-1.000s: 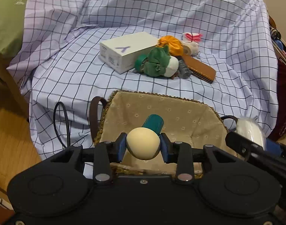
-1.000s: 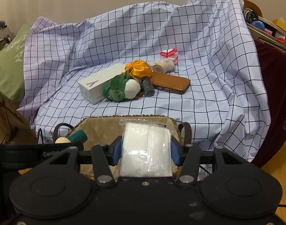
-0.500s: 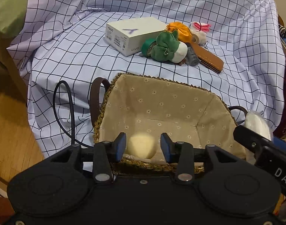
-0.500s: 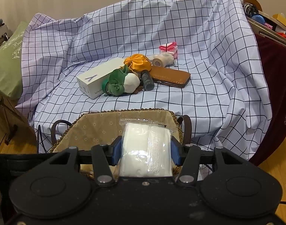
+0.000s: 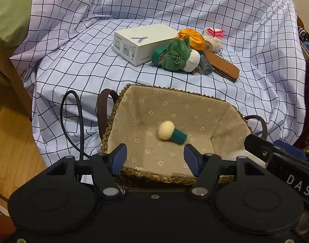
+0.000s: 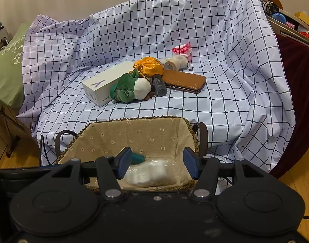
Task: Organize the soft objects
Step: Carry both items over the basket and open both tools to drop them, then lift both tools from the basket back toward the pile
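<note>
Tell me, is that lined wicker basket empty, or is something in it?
Not empty. The basket holds a cream-and-teal sponge lying on its side on the floral lining, and the right wrist view shows a clear packet of white pads beside it.

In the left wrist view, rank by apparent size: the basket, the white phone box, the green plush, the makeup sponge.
1. basket, nearest the camera
2. white phone box
3. green plush
4. makeup sponge

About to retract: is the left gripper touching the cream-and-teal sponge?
Apart. The left wrist view shows the sponge lying in the basket, beyond the opening left gripper.
</note>
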Demonstrator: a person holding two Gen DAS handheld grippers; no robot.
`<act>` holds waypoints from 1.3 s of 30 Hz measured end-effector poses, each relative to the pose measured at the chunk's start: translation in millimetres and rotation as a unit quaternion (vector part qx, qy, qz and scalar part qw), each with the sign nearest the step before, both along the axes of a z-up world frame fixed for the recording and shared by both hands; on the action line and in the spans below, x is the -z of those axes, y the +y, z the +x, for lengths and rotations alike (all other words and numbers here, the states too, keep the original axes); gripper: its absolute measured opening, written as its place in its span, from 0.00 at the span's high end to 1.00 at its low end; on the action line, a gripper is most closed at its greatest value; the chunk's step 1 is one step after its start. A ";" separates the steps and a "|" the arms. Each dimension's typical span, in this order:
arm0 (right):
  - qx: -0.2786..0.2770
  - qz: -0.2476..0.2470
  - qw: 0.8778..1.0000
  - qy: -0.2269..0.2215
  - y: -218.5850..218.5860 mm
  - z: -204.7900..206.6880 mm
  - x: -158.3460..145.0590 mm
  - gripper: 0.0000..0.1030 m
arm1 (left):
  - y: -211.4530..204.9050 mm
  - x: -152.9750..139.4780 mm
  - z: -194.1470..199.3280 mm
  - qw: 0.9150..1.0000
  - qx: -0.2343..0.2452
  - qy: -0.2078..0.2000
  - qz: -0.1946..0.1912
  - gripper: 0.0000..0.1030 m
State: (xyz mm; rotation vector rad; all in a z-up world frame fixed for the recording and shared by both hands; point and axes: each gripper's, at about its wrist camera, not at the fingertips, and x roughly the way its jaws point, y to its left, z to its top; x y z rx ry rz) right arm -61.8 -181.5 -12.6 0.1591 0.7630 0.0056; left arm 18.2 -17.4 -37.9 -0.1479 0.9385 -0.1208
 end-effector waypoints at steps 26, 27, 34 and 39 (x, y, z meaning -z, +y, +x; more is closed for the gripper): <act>0.011 0.005 1.000 0.007 -2.4 1.5 2.6 0.44 | -4.8 -0.1 -0.5 1.000 0.010 0.000 0.012 0.34; 0.011 0.006 1.000 0.008 -2.7 1.6 2.6 0.43 | -5.2 -0.1 -0.5 1.000 0.011 0.000 0.014 0.33; 0.013 0.008 1.000 0.009 -3.9 2.9 3.7 0.42 | -5.1 -0.6 1.2 1.000 0.015 0.003 0.012 0.29; 0.016 0.011 1.000 0.010 -6.8 4.7 5.2 0.41 | -6.9 -1.3 1.9 1.000 0.021 0.004 0.013 0.25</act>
